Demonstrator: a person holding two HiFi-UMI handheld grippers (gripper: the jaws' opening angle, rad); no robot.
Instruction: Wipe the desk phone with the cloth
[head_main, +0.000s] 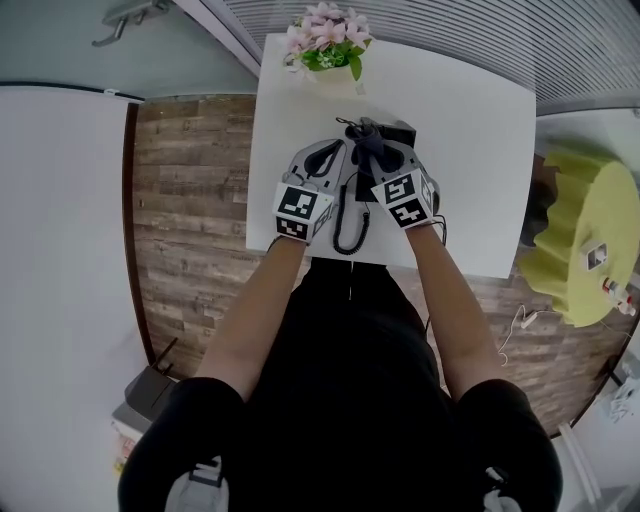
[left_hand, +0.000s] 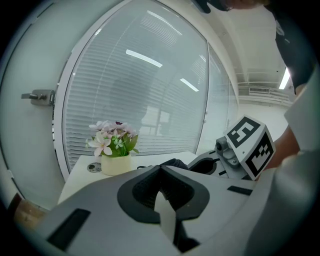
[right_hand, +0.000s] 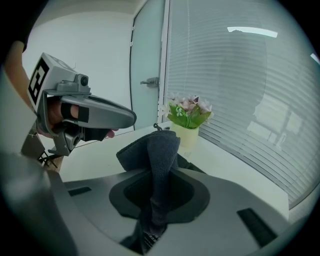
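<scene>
Desk phone (head_main: 398, 131): sits dark on the white table (head_main: 470, 150), about mid-width, with only a far corner showing in the head view and a coiled cord (head_main: 350, 218) trailing toward the near edge. Right gripper (right_hand: 161, 174): clamped on the dark grey cloth (right_hand: 159, 147), jaws closed onto a fold of it. Shown only in the right gripper view: the rest of the cloth standing up as a ridge past the tips, and a dark edge just behind it to the right, probably the phone. Left gripper (left_hand: 161, 169): pads meeting at the tips with nothing between them, and a pale sliver showing lower down. Placed by the head view alone: both tools side by side over the phone, pointing away from the body, with the cloth bunched between their tips. Added by the left gripper view: the other tool's marker cube (left_hand: 250, 145) raised at the right, and a dark hump of cloth just past the closed tips. Common to all three views: a pot of pink flowers (head_main: 328, 45) at the far table edge, before slatted blinds (head_main: 470, 25). Seen from above only: wood-look floor (head_main: 190, 180) at the left and a yellow-green seat (head_main: 590, 215) at the right. Seen from the gripper views only: a door handle (right_hand: 150, 81) beside the glass.
</scene>
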